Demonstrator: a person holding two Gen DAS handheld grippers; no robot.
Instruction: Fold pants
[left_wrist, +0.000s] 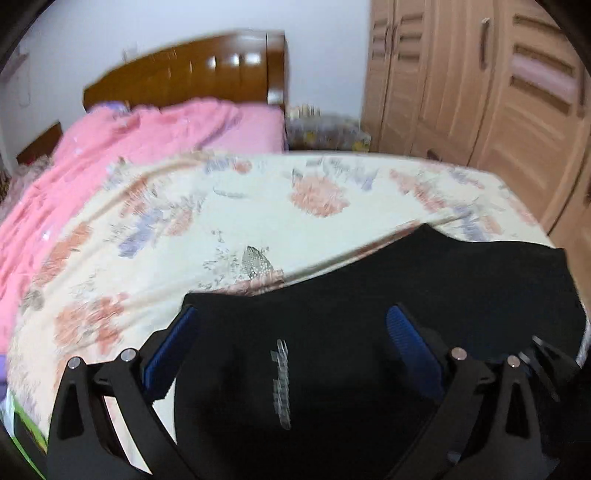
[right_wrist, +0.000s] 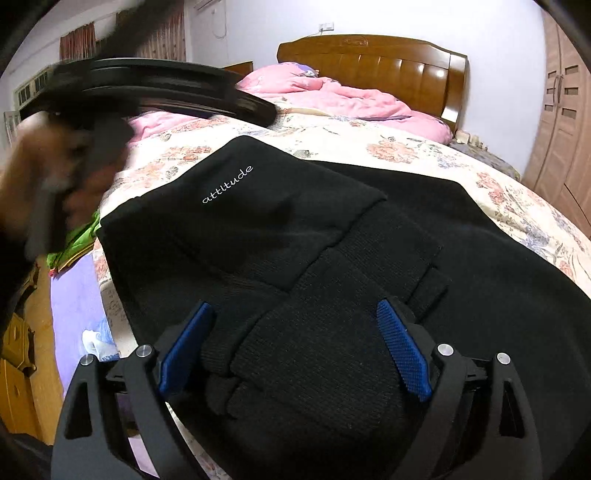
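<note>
While the big bed (right_wrist: 424, 155) with its flowery sheet held everything up, the black pants (right_wrist: 295, 229) lay folded on it, from the middle down to six o'clock in the right wrist view. One part with white letters sat on top of another, so the fold looked almost done. The pink blanket (right_wrist: 332, 96) was bunched at twelve o'clock, out of the way. The right gripper (right_wrist: 295, 343) was spread wide over the pants, grabbing nothing. The left gripper (left_wrist: 291, 343) gaped too, with its blue pads (left_wrist: 410, 343) clear of the cloth, likely letting go.
</note>
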